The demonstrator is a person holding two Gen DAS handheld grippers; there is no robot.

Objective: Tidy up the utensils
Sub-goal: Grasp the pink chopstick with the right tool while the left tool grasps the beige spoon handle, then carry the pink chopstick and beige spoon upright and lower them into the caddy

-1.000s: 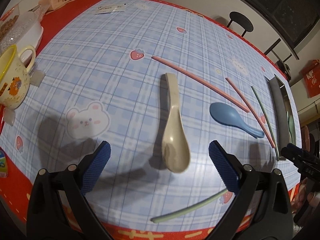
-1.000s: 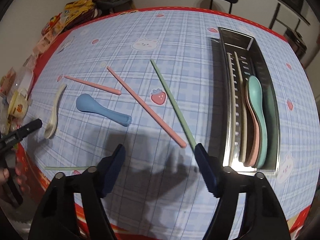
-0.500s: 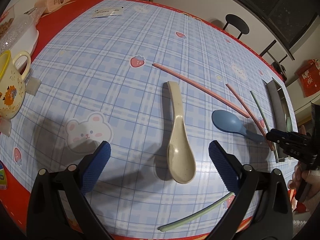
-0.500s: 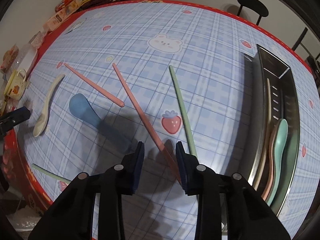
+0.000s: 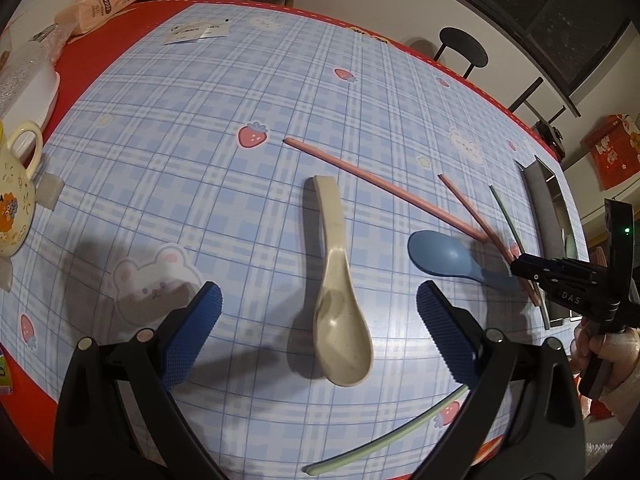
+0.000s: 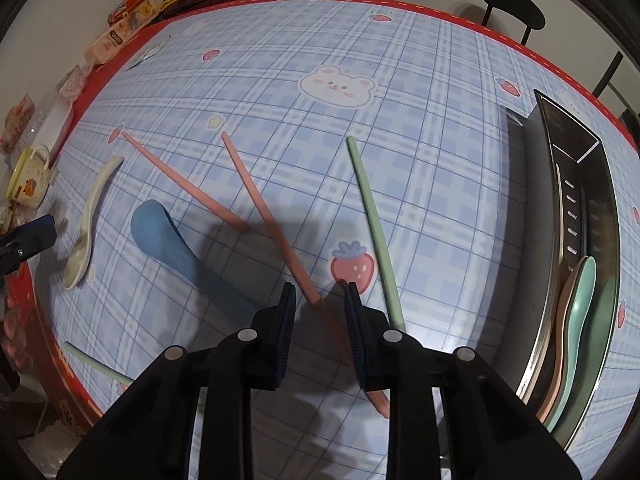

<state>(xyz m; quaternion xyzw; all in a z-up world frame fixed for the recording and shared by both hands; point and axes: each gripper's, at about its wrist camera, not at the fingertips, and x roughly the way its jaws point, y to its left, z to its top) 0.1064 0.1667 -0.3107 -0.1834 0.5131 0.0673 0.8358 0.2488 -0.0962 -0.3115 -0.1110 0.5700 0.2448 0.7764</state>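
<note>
Since the earlier frames the right gripper (image 6: pixel 320 294) has come down over the pink chopstick (image 6: pixel 276 232), and its jaws have just been closing from wide apart to a narrow gap. The chopstick's near part passes between the blue pads; whether the pads press on it cannot be told, and a slim gap shows on each side of it. The left gripper (image 5: pixel 318 306) hangs with its jaws wide apart and empty, above the bowl of the cream spoon (image 5: pixel 338 308), which lies flat on the blue checked tablecloth (image 5: pixel 200 152).

Other utensils on the cloth: a blue spoon (image 6: pixel 168 244) just left of the right gripper; a second pink chopstick (image 6: pixel 184 182) further left, its near end close beside the first; a green chopstick (image 6: pixel 374 232) to the right; a second green chopstick (image 5: pixel 384 438) at the near edge.

At far right stands the metal tray (image 6: pixel 600 216), holding a green spoon (image 6: pixel 580 320) and a pink spoon (image 6: pixel 562 344) nested together.

A yellow mug (image 6: pixel 30 182) stands at the left edge.
</note>
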